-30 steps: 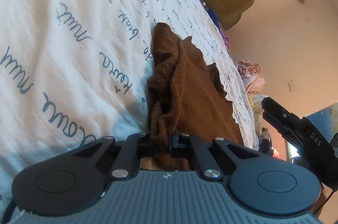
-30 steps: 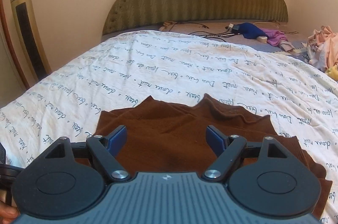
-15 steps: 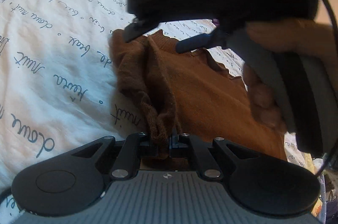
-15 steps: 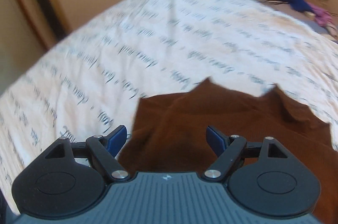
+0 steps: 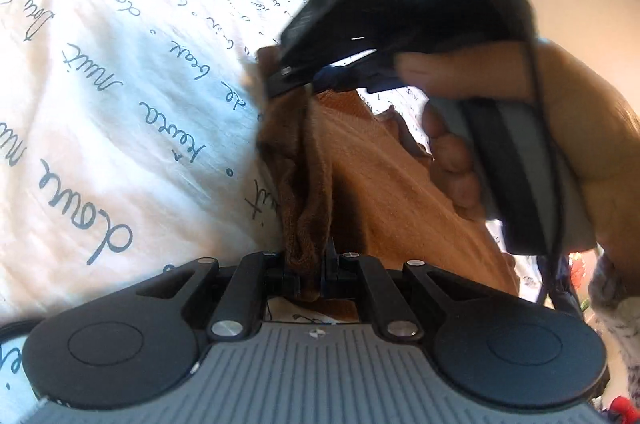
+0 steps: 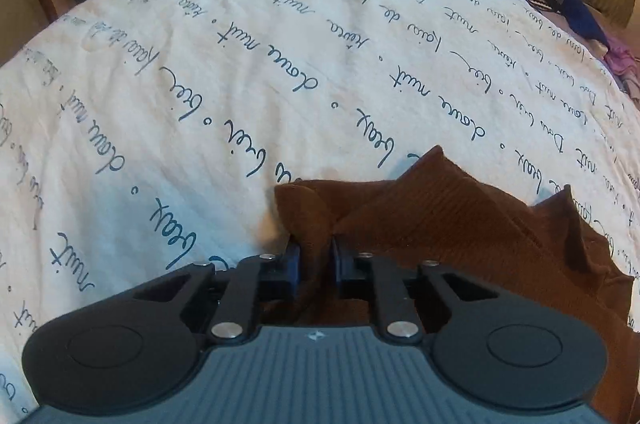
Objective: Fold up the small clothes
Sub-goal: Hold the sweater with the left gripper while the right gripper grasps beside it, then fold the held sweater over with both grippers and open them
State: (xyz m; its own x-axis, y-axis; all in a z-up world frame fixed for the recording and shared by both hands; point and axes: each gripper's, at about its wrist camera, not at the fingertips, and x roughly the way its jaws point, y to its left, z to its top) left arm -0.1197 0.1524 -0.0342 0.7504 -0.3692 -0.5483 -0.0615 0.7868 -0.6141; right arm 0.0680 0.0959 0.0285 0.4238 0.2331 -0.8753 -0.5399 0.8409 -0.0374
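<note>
Brown knit garment (image 6: 460, 220) lies on my bedspread (image 6: 240, 63); my left gripper (image 5: 306, 274) pinches its near edge, my right gripper (image 6: 316, 260) has just clamped its far corner. Thin bites may slip when lifted.

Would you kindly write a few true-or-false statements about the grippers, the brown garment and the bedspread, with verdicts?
1. The left gripper is shut on the brown garment. True.
2. The right gripper stands wide open above the garment. False: its jaws have just been closing and now pinch a fold of it.
3. The garment lies on a plain blue bedspread. False: the bedspread is white with dark handwriting.
4. A hand holding the right gripper shows in the left wrist view. True.
</note>
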